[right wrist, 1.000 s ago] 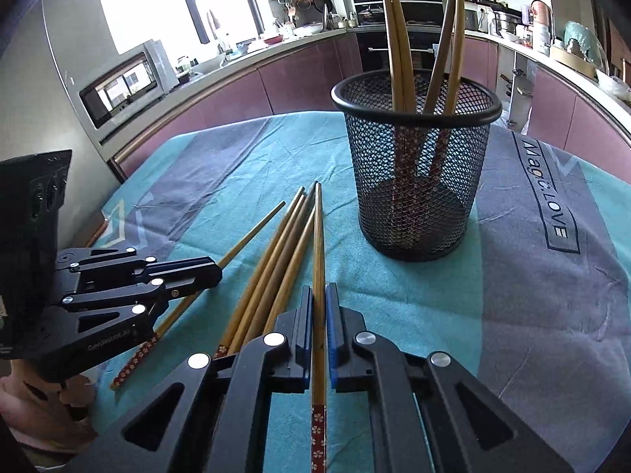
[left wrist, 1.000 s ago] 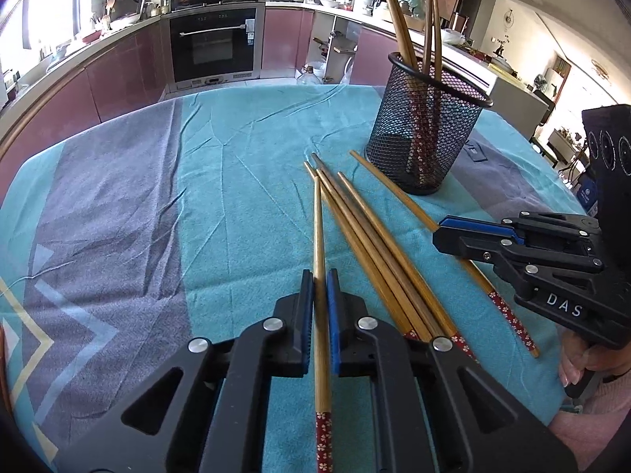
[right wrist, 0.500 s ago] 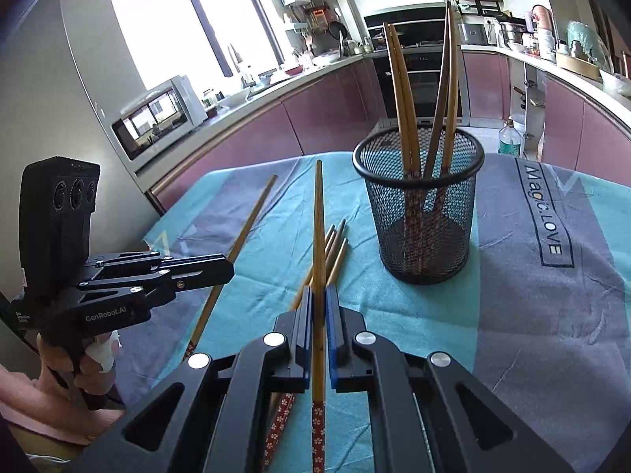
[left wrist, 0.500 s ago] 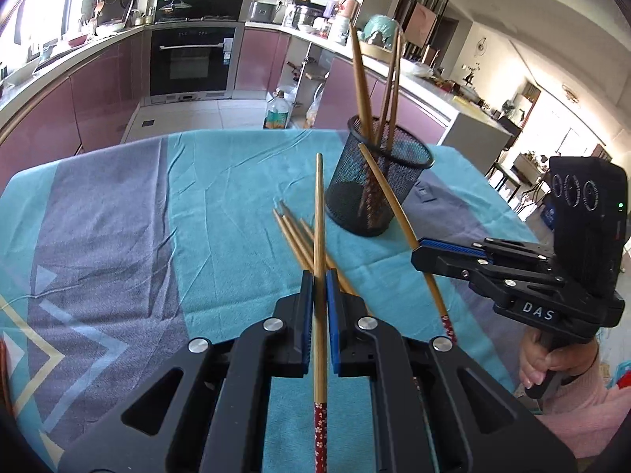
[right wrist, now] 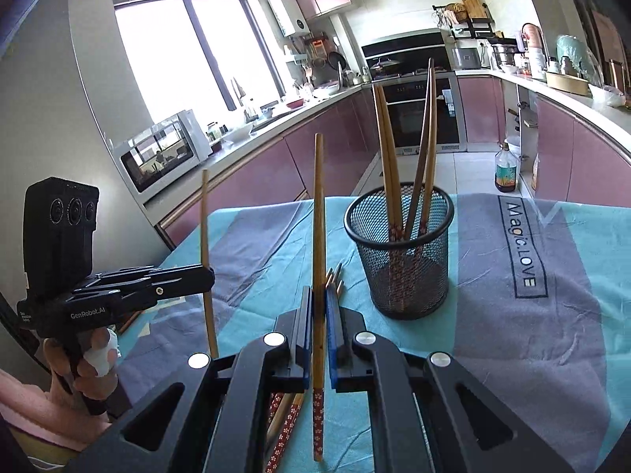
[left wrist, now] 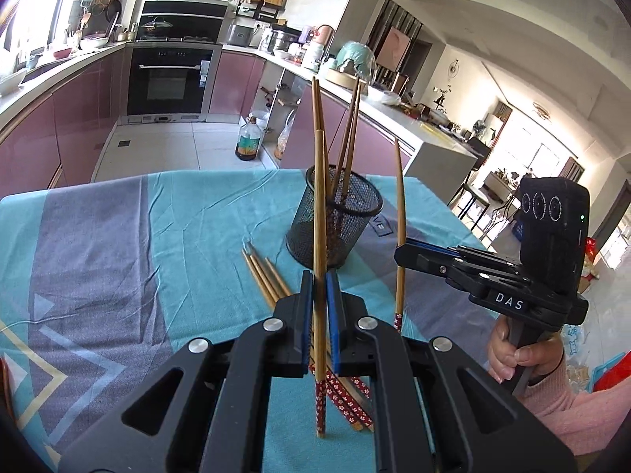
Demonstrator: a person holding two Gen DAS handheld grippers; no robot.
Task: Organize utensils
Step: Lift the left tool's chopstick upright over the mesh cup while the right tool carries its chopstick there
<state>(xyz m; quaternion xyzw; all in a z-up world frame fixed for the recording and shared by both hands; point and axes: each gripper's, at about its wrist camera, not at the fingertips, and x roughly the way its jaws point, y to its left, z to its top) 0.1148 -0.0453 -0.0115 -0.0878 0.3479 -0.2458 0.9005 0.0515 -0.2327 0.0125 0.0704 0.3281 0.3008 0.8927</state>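
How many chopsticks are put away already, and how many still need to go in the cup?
Four chopsticks already stand in the black mesh cup. Two more are in hand: the left gripper is clamped on one chopstick and the right gripper on another, both raised upright near the cup but not yet in it. At least three loose chopsticks lie on the teal tablecloth.

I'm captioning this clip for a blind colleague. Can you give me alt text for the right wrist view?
The right gripper clamps one wooden chopstick upright above a teal tablecloth. Ahead stands a black mesh holder with four chopsticks in it; at left the left gripper holds another chopstick.
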